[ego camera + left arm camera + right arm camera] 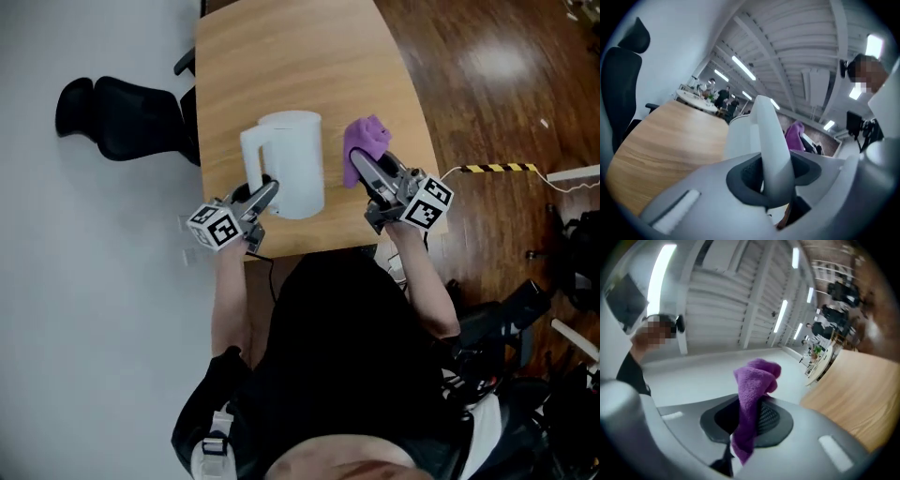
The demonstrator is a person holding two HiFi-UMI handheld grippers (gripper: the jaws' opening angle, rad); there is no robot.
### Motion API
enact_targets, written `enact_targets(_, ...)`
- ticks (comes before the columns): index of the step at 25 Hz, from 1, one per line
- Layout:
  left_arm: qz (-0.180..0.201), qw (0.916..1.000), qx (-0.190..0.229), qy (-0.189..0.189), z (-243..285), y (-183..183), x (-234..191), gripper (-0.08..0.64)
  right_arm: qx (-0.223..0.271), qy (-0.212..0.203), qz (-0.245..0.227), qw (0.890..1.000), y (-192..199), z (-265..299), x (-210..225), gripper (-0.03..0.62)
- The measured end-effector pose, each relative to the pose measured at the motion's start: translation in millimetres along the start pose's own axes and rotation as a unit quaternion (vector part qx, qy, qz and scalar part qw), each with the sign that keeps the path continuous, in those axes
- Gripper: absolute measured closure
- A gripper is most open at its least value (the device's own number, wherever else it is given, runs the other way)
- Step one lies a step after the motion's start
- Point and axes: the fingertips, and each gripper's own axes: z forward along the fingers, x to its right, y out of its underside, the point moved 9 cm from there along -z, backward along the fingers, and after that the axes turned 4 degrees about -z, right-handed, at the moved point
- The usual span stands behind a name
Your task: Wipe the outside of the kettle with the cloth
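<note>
Light wood table (pixel 281 56), seen from above: a white kettle (pixel 298 159) stands upright near the table's front edge, its handle (pixel 251 159) on the side facing a black office chair (pixel 122 117) that sits off the table to the kettle's left. A seated person in dark clothing reaches in from the kettle's near side with a tool in each hand. The left gripper (pixel 267 190) is at the foot of the handle with its jaws spread, the handle standing between them; its own view shows dark pad clear on one side of the handle. Just beside the kettle on the opposite side, the right gripper (pixel 367 169) pinches a purple cloth (pixel 366 141), which bunches above the closed jaws and is close to the kettle's wall without clearly touching it. Beyond the cloth, to the kettle's right, dark wooden floor (pixel 487 75) carries a strip of yellow-and-black tape (pixel 497 169).
</note>
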Motion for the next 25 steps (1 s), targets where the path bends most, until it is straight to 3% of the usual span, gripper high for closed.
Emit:
enact_targets(2, 0.003, 0.9970, -0.077, 0.004, 25, 19, -29, 0.103, -0.035, 0.038, 0.064, 0.997, 44, 19, 48, 0.543)
enact_targets(3, -0.002, 0.9950, -0.099, 0.010, 25, 24, -37, 0.098, -0.029, 0.041, 0.102, 0.993, 67, 30, 61, 0.547)
enact_targets(5, -0.013, 0.9936, -0.109, 0.029, 9, 25, -59, 0.098, -0.003, 0.046, 0.126, 0.991, 100, 45, 61, 0.550)
enact_targets(7, -0.024, 0.9937, -0.098, 0.049, 3, 11, -85, 0.098, 0.008, 0.054, 0.116, 0.992, 111, 52, 52, 0.549)
enact_targets(9, -0.010, 0.9949, -0.086, 0.052, 15, -12, -103, 0.100, 0.003, 0.068, 0.107, 0.992, 113, 53, 51, 0.551)
enact_targets(14, 0.091, 0.9935, -0.043, 0.055, 63, -71, -143, 0.095, -0.008, 0.090, 0.073, 0.993, 102, 64, 32, 0.551)
enact_targets(16, 0.154, 0.9854, -0.014, 0.072, 77, -87, -154, 0.097, -0.014, 0.100, 0.064, 0.993, 101, 68, 26, 0.551)
enact_targets(19, 0.241, 0.9657, 0.003, 0.097, 88, -102, -166, 0.104, -0.026, 0.116, 0.053, 0.991, 101, 72, 25, 0.551)
enact_targets(22, 0.276, 0.9558, -0.004, 0.100, 80, -101, -183, 0.124, -0.032, 0.128, 0.049, 0.990, 103, 71, 28, 0.551)
enact_targets(25, 0.307, 0.9480, -0.033, 0.075, 77, -90, -193, 0.153, -0.030, 0.132, 0.053, 0.989, 98, 68, 29, 0.551)
